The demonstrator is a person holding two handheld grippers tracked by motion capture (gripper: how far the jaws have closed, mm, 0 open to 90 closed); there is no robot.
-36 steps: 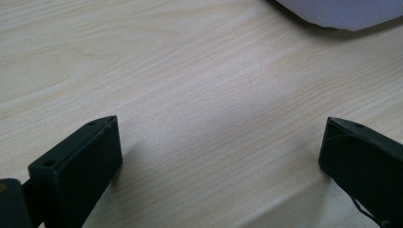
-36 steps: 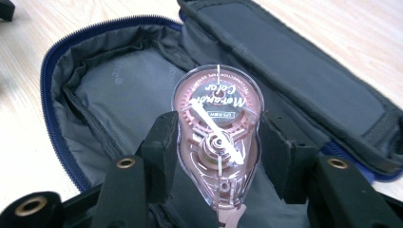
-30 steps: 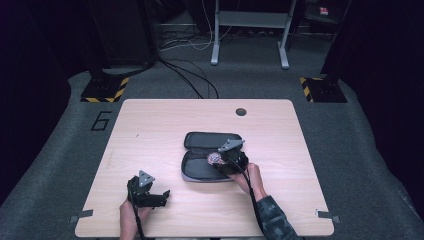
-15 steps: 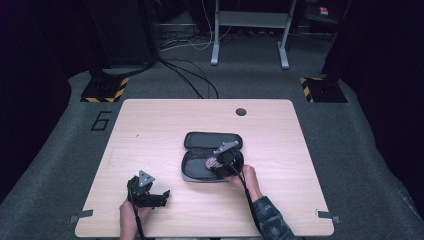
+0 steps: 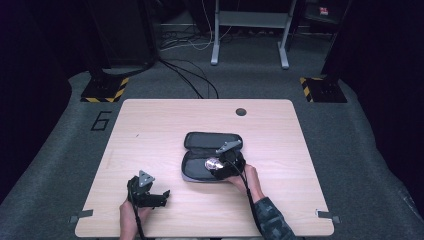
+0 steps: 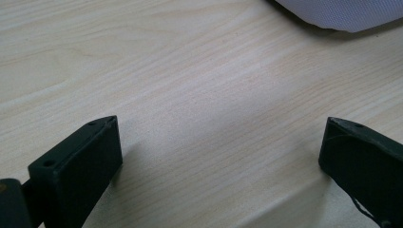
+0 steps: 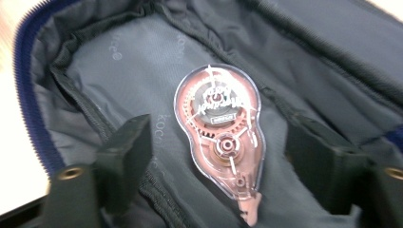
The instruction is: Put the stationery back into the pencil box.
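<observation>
**A:** Where does the correction tape roller (image 7: 220, 142) lie right now?

**B:** Flat on the grey lining inside the open pencil case (image 5: 200, 141), clear shell up, its tip pointing back toward you. Your right hand-held gripper (image 7: 218, 156) hangs just over it with the jaws spread wide, one on each side of the shell and neither touching it.

**A:** So what makes a good grasp, if picking it up is the step?

**B:** My judgement: come straight down so both jaws meet the narrow sides of the shell together. Watch the left jaw; it sits close to a fold of lining and could pinch fabric along with the plastic. The shell looks smooth, so close gently and squarely.

**A:** And your other hand?

**B:** The left hand-held gripper (image 6: 218, 156) is also wide open, empty, over bare worktop (image 6: 199, 80) well apart from the case. You could bring it over to steady the case's edge if the case drags.
</observation>
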